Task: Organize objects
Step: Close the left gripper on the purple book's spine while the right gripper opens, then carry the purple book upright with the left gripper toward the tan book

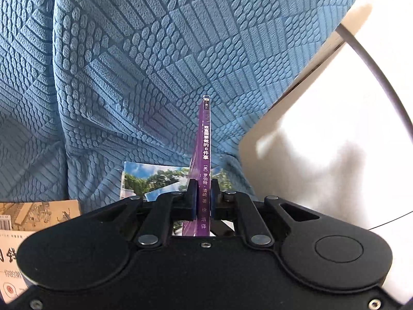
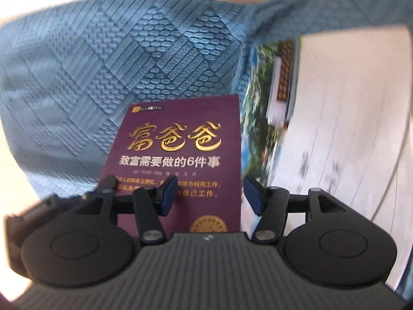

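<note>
A purple book (image 1: 205,134) stands on edge with its spine toward the left wrist camera. My left gripper (image 1: 203,199) is shut on its lower part, one blue pad on each cover. In the right wrist view the same purple book (image 2: 180,142) shows its front cover with gold characters. My right gripper (image 2: 211,197) is open in front of that cover, its blue pads wide apart. One pad sits over the cover and the other just past its right edge; neither presses on it. The book's bottom edge is hidden behind the gripper bodies.
A blue textured sofa cover (image 1: 129,64) fills the background. A book with a landscape photo cover (image 1: 155,178) lies behind the purple one and appears blurred in the right wrist view (image 2: 273,90). A tan illustrated book (image 1: 38,214) and a white book (image 1: 10,263) lie at lower left. A white surface (image 1: 335,129) is at the right.
</note>
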A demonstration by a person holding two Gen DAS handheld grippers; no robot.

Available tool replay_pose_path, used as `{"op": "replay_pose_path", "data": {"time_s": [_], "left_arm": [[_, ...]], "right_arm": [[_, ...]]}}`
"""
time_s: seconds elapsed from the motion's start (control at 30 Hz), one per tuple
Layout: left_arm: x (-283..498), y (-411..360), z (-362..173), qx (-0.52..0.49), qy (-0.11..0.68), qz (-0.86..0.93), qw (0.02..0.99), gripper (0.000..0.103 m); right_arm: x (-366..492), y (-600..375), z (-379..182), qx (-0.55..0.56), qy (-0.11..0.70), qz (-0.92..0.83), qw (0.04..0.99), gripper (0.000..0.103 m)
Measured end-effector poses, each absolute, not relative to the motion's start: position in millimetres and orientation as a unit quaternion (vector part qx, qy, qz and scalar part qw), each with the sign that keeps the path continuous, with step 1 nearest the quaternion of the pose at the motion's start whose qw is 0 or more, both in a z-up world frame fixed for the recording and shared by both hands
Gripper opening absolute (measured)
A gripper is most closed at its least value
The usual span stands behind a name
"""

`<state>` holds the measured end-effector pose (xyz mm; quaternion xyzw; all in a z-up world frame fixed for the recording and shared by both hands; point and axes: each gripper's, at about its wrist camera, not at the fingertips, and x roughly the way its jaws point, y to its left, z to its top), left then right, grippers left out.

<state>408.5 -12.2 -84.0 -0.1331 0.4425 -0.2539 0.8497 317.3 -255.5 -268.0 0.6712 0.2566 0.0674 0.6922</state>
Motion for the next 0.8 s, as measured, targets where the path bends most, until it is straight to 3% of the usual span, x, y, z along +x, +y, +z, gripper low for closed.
{"op": "replay_pose_path", "data": {"time_s": [0.07, 0.33, 0.57, 0.63, 0.8], "left_arm": [[406, -10, -79, -0.146, 0.444, -0.261, 0.845, 0.007], [389, 0, -61, -0.16, 0.433, -0.276, 0.843, 0.007], [376, 36, -61, -0.18, 0.424, -0.262, 0.848, 0.007], [371, 50, -60, -0.189, 0.416, -0.261, 0.85, 0.007], [362, 90, -58, -0.239, 0.404, -0.257, 0.844, 0.008]], "right_arm": [[309, -255, -270, 0.702, 0.238, 0.077, 0.667, 0.073], [303, -246, -279, 0.764, 0.181, 0.127, 0.606, 0.075], [302, -233, -267, 0.721, 0.201, 0.152, 0.645, 0.061], [299, -229, -265, 0.714, 0.206, 0.155, 0.651, 0.049], [294, -218, -251, 0.689, 0.2, 0.171, 0.675, 0.035]]}}
